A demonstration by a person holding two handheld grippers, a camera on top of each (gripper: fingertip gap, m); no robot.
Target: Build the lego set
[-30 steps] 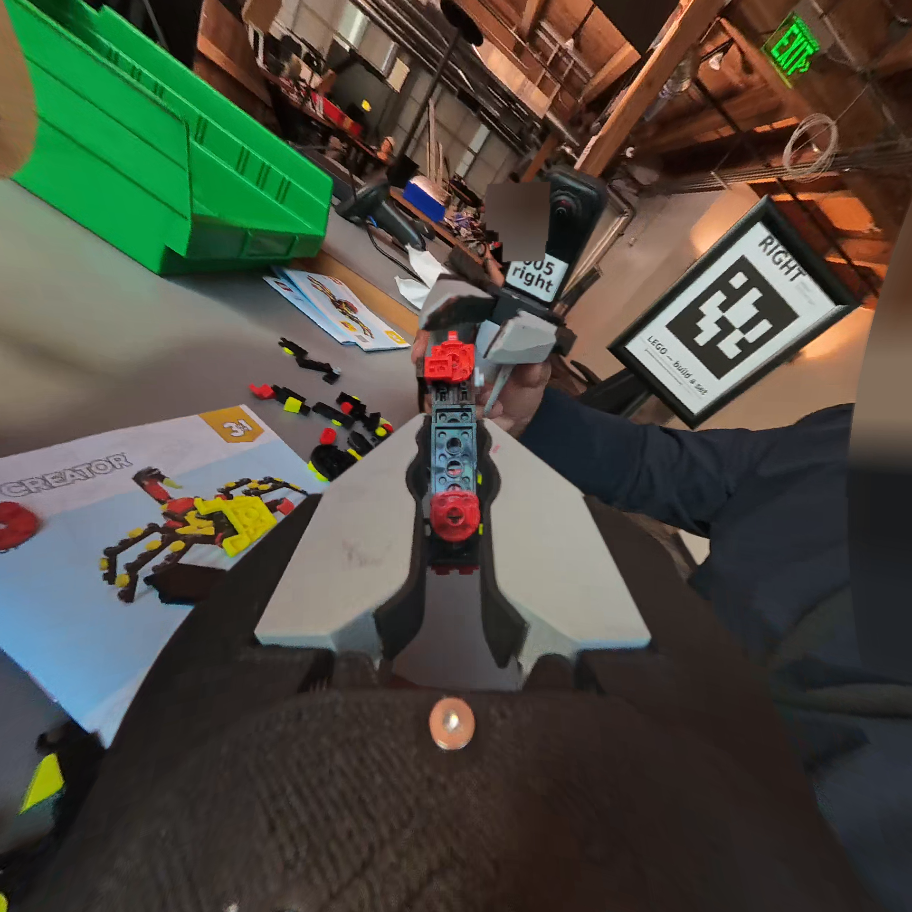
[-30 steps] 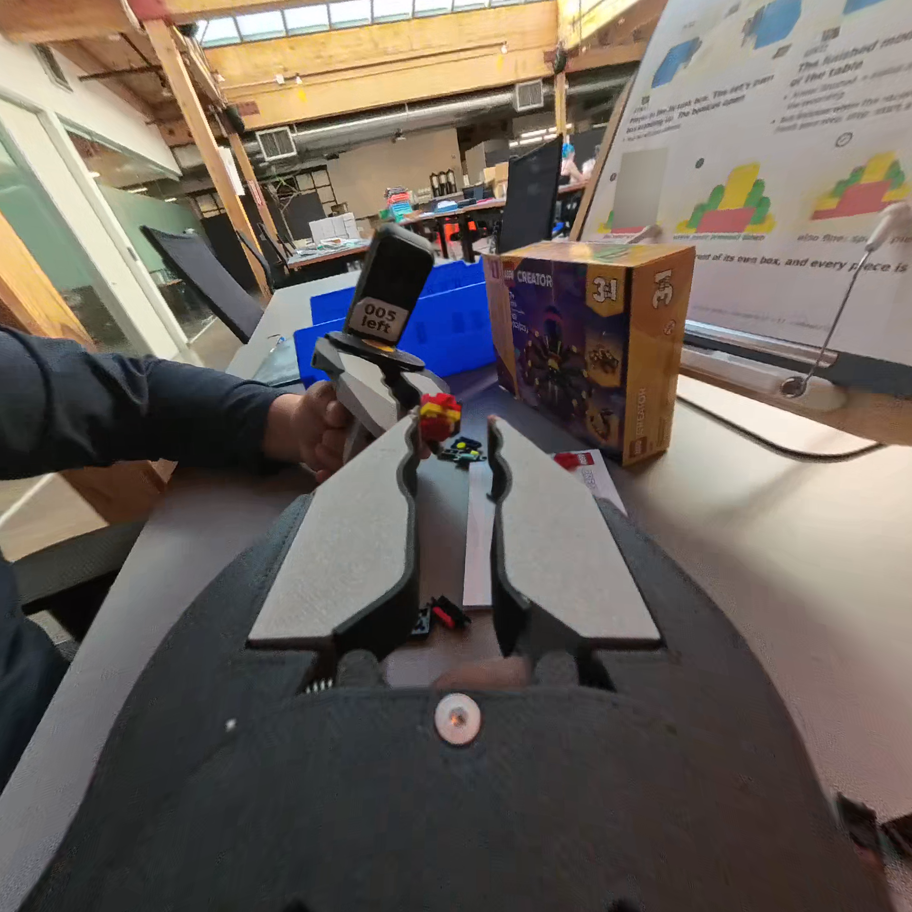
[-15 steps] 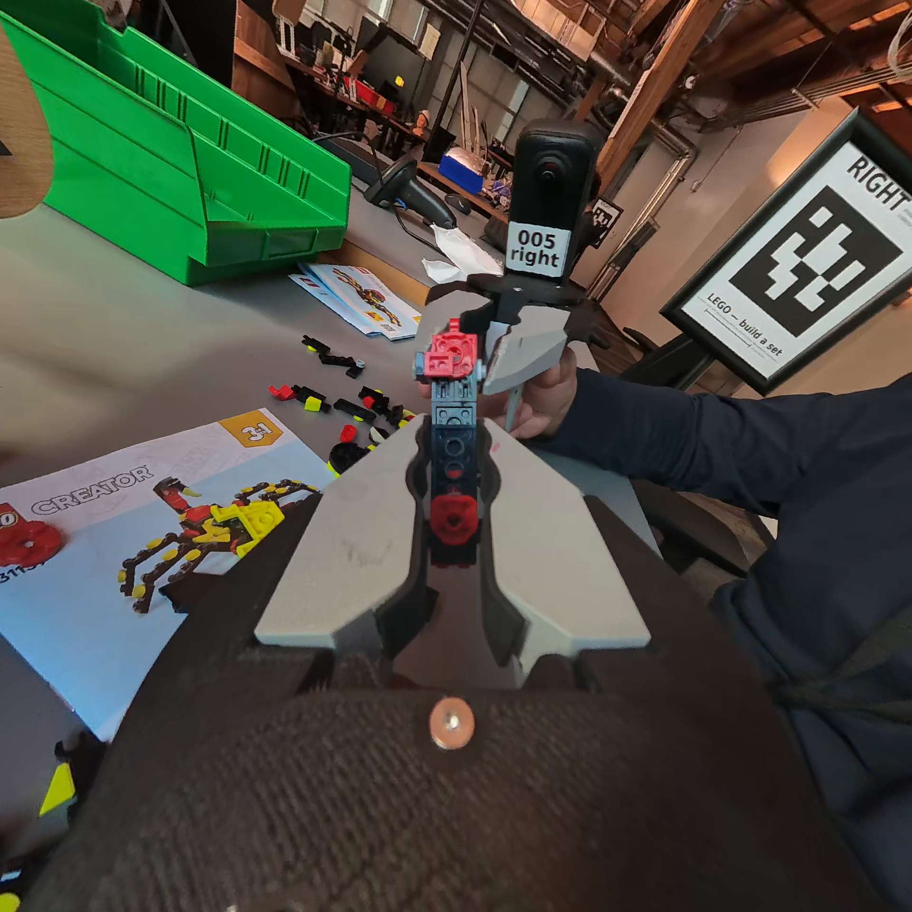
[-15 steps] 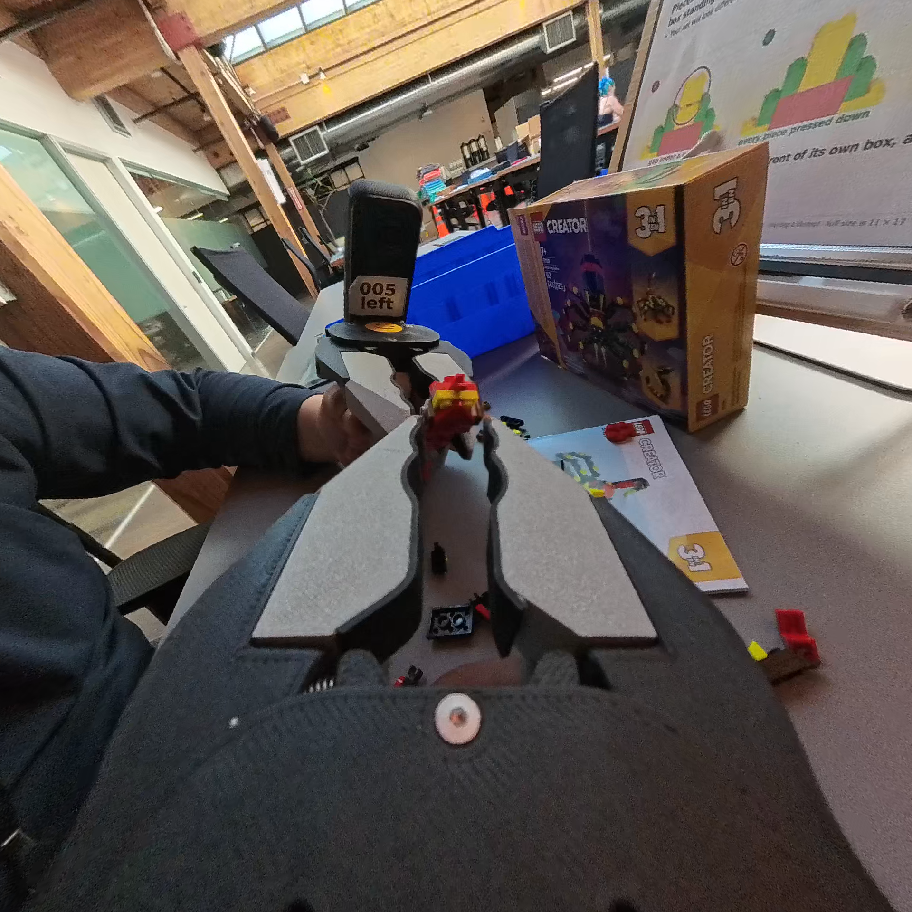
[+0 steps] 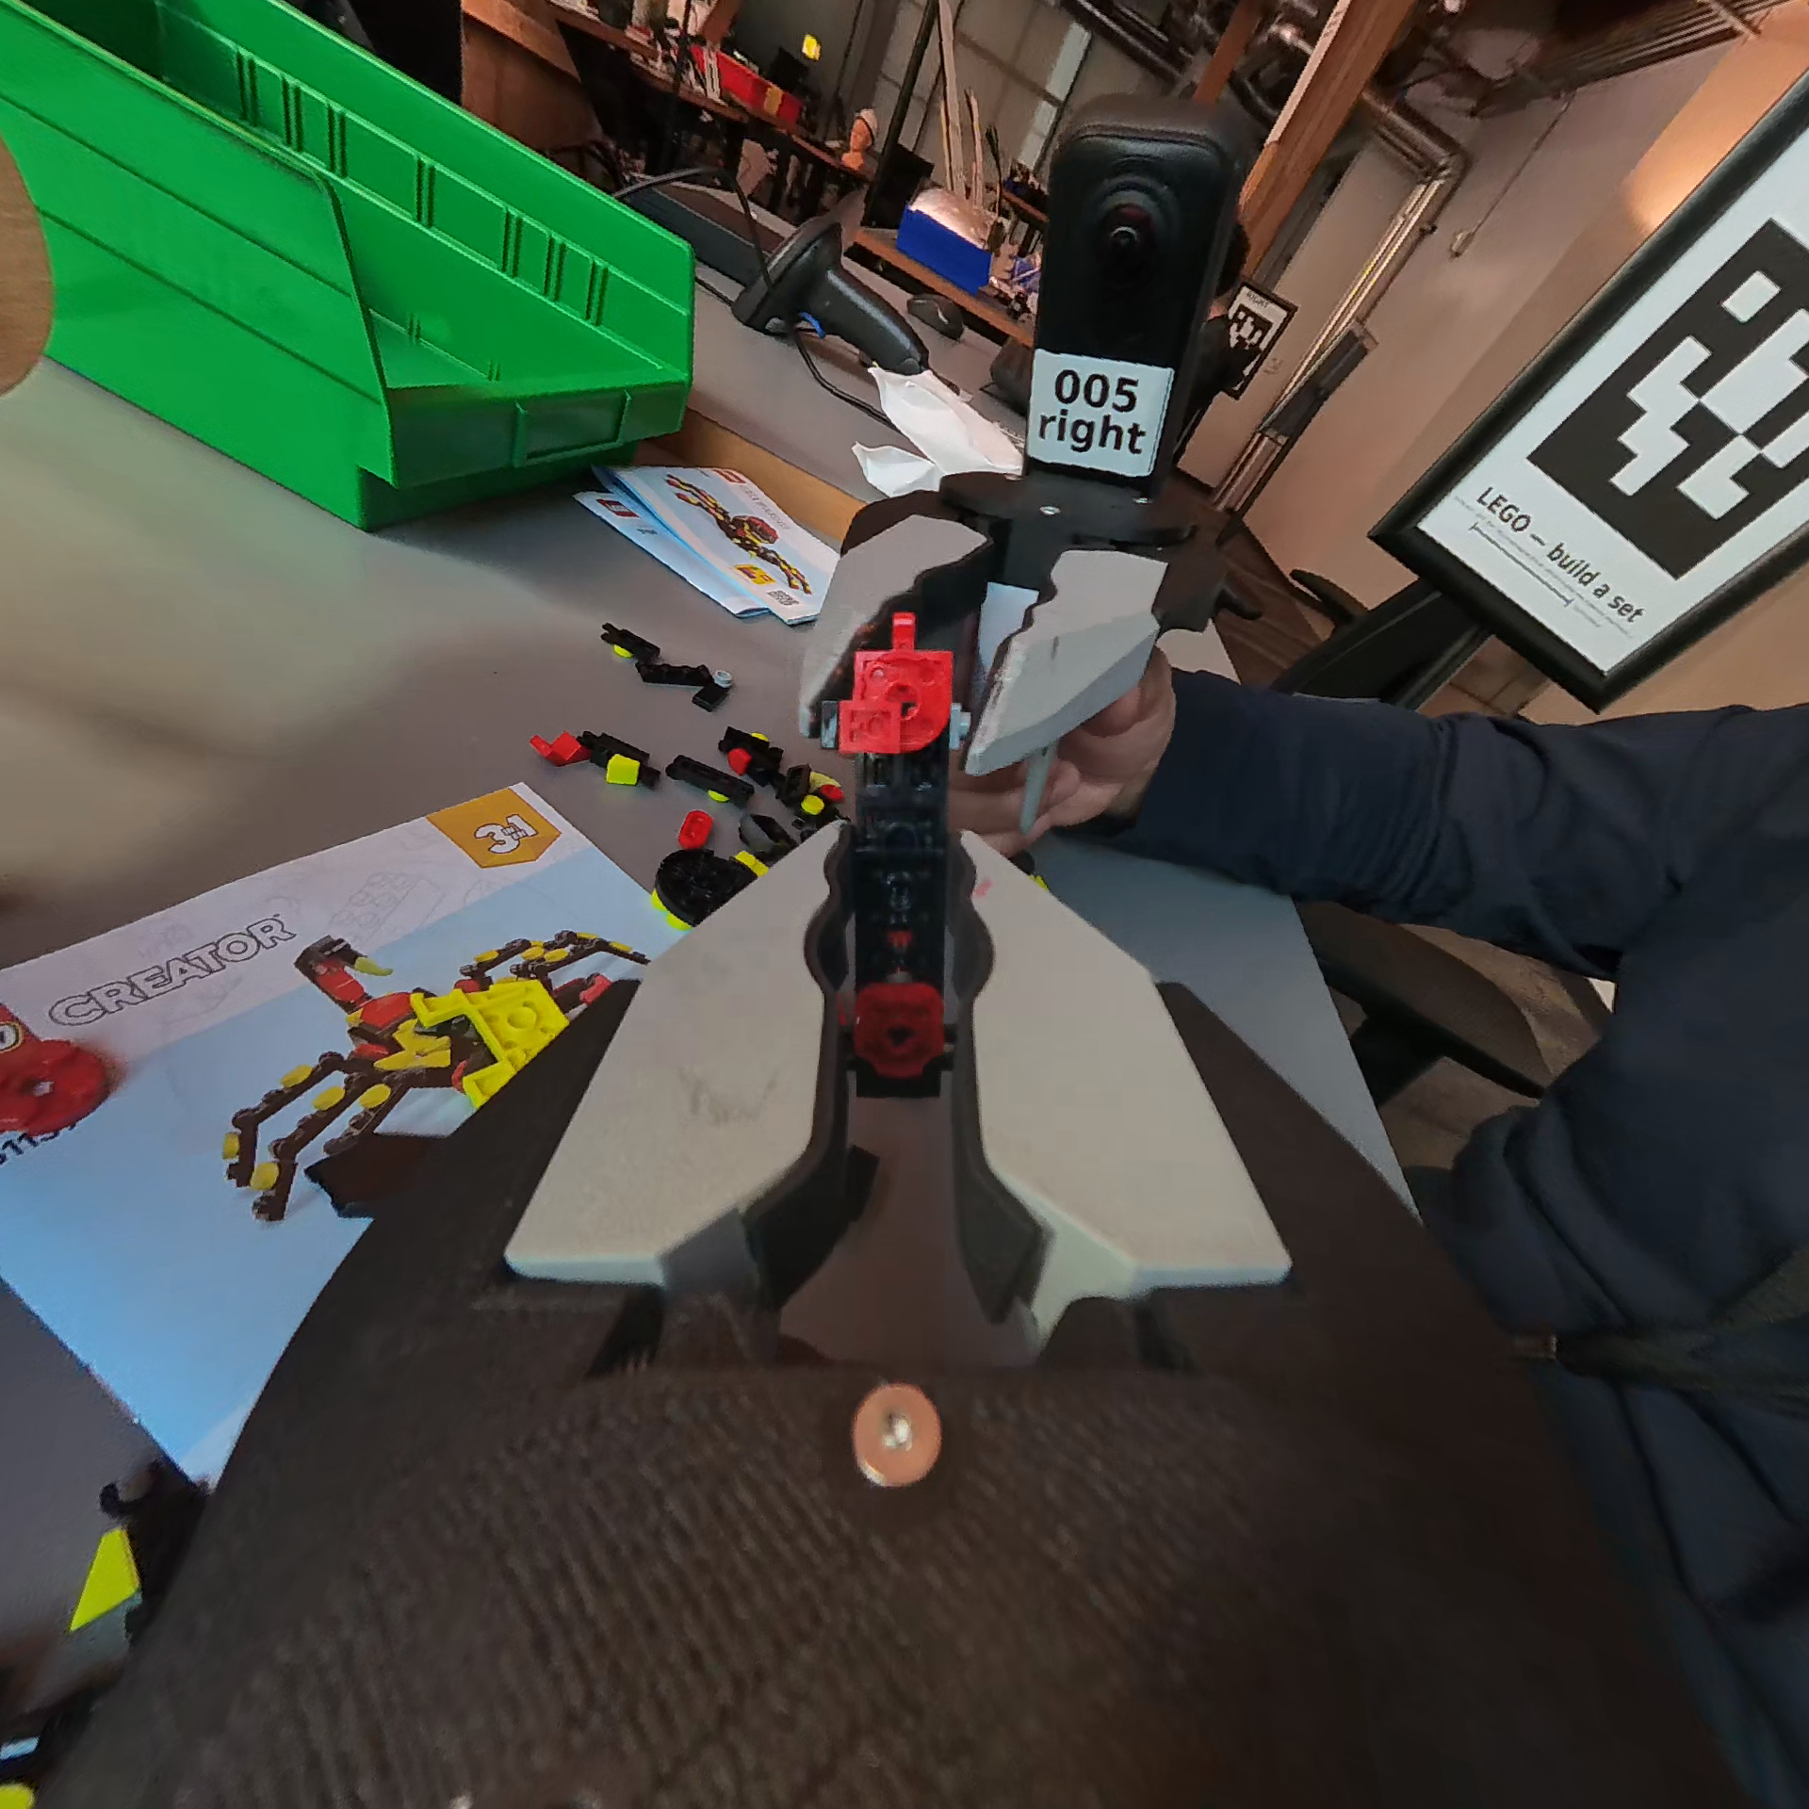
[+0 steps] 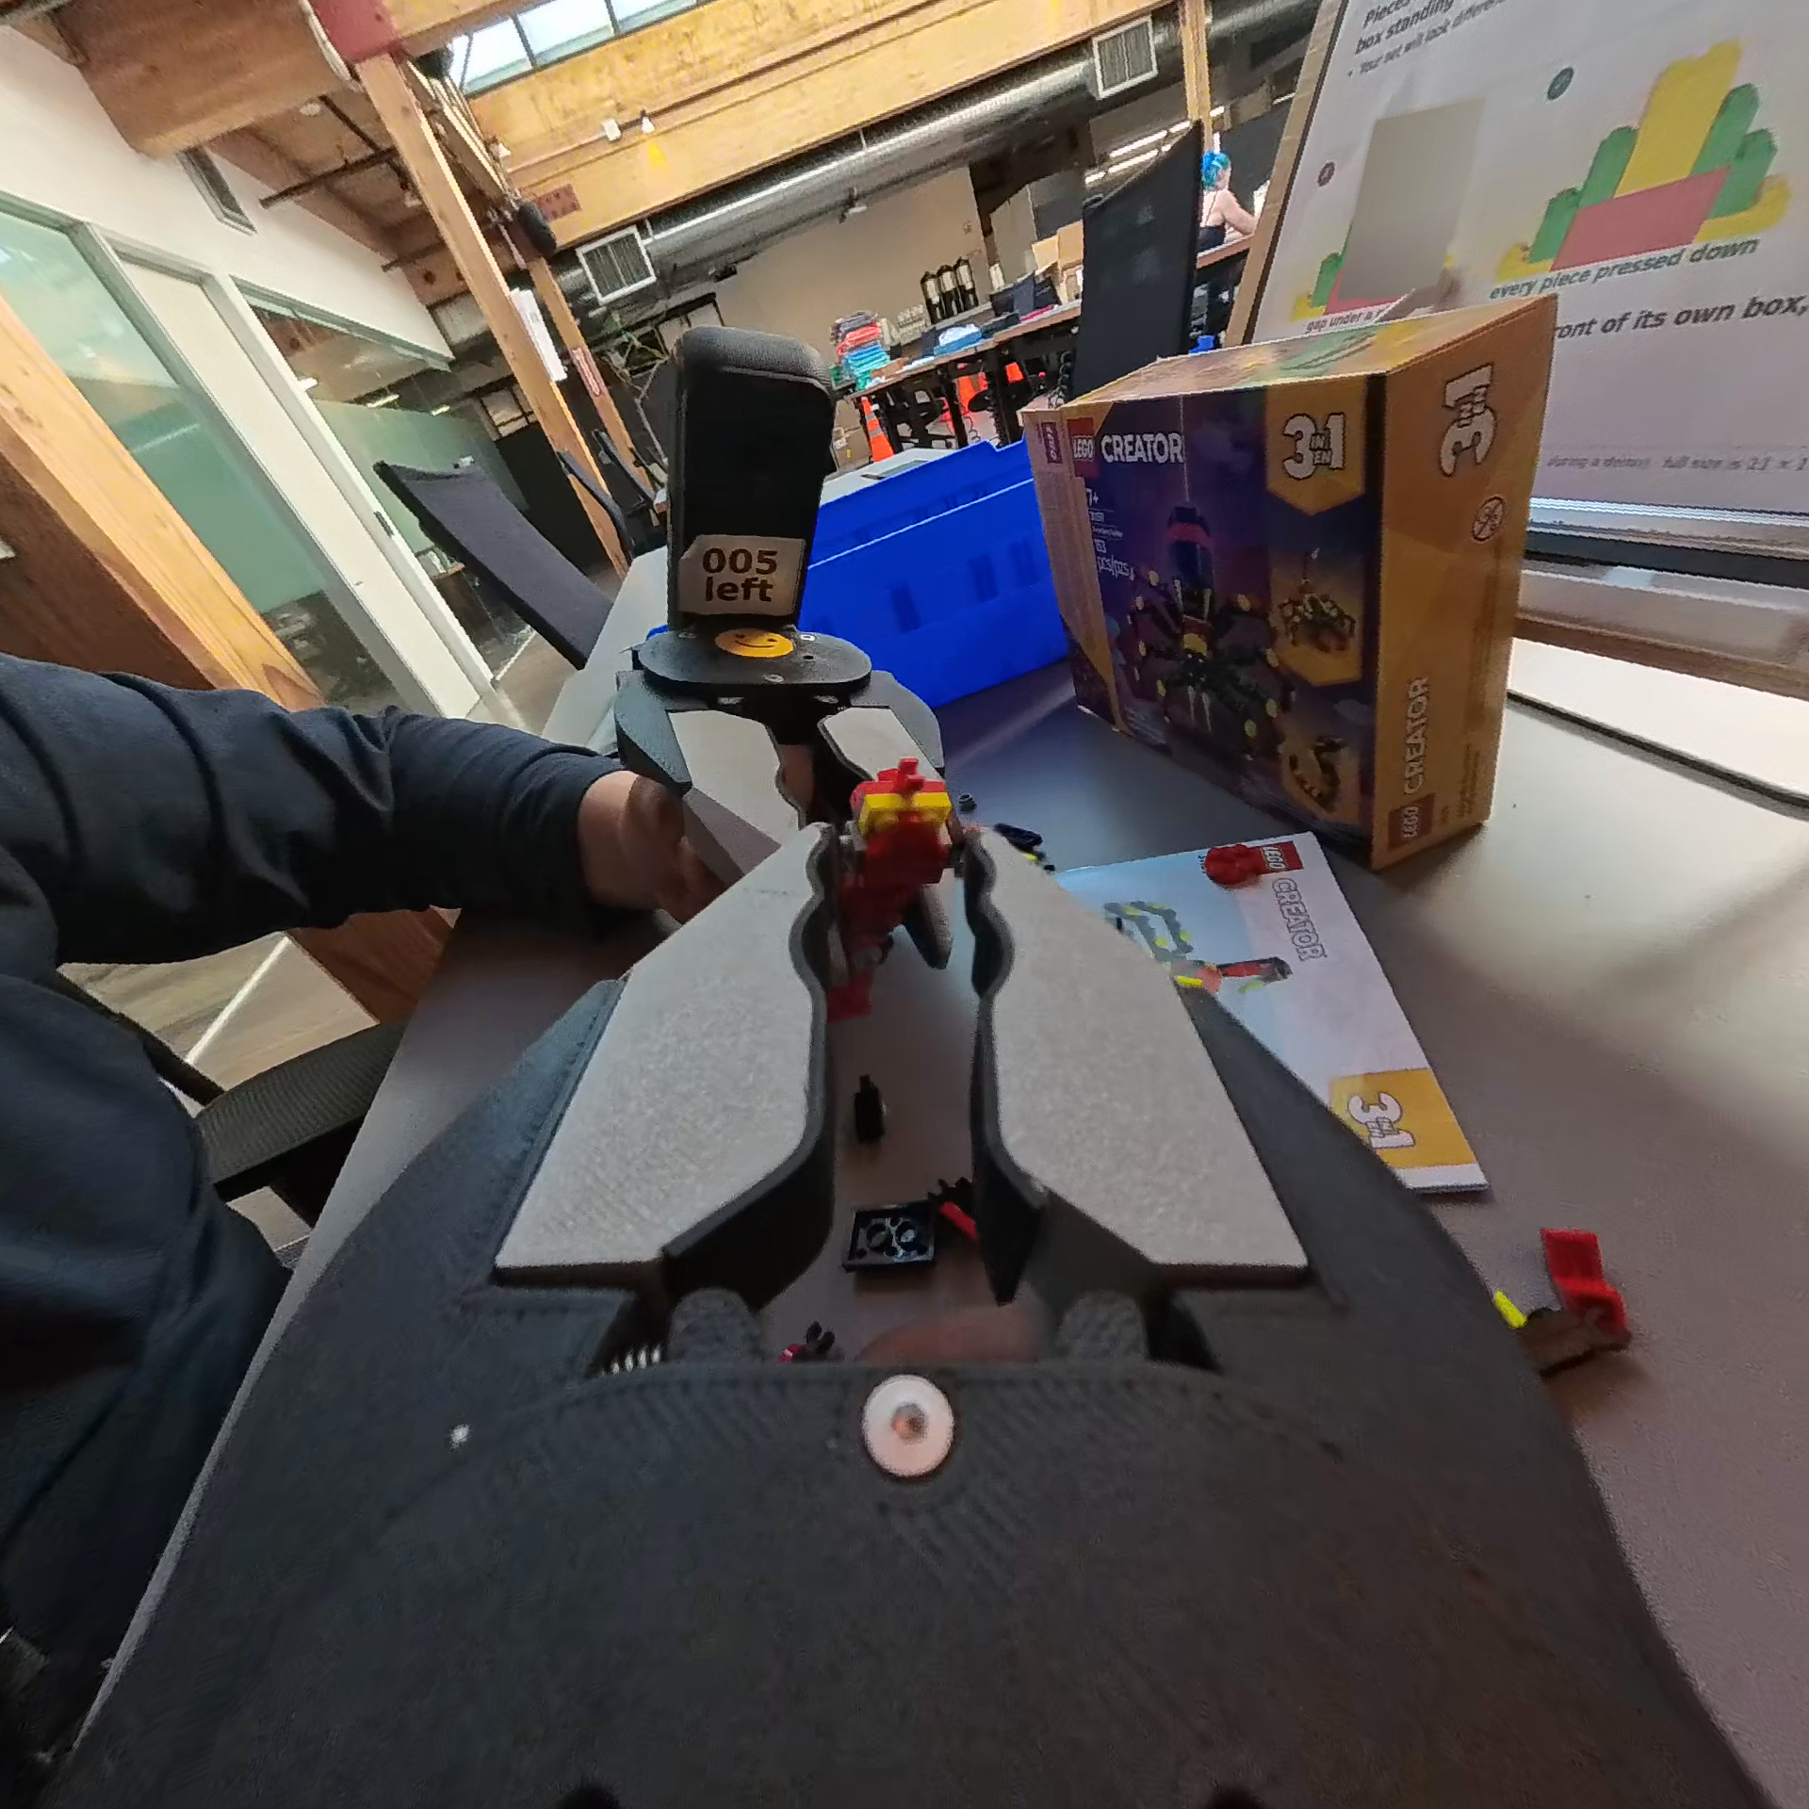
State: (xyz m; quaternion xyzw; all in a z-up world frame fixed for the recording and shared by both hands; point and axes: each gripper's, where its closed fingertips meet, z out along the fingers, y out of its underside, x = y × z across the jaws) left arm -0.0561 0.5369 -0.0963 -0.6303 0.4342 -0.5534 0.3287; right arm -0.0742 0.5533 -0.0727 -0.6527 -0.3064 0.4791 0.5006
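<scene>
A long black and red lego assembly [image 5: 896, 940] is held clamped between the closed jaws of the left gripper [image 5: 896, 852], its red tip [image 5: 896, 690] projecting forward. The right gripper [image 6: 896, 861] is set around that tip, its jaws narrowly parted; whether it grips cannot be told. The assembly should be kept steady, both grippers aligned, and pressure applied squarely so the joint seats fully.
</scene>
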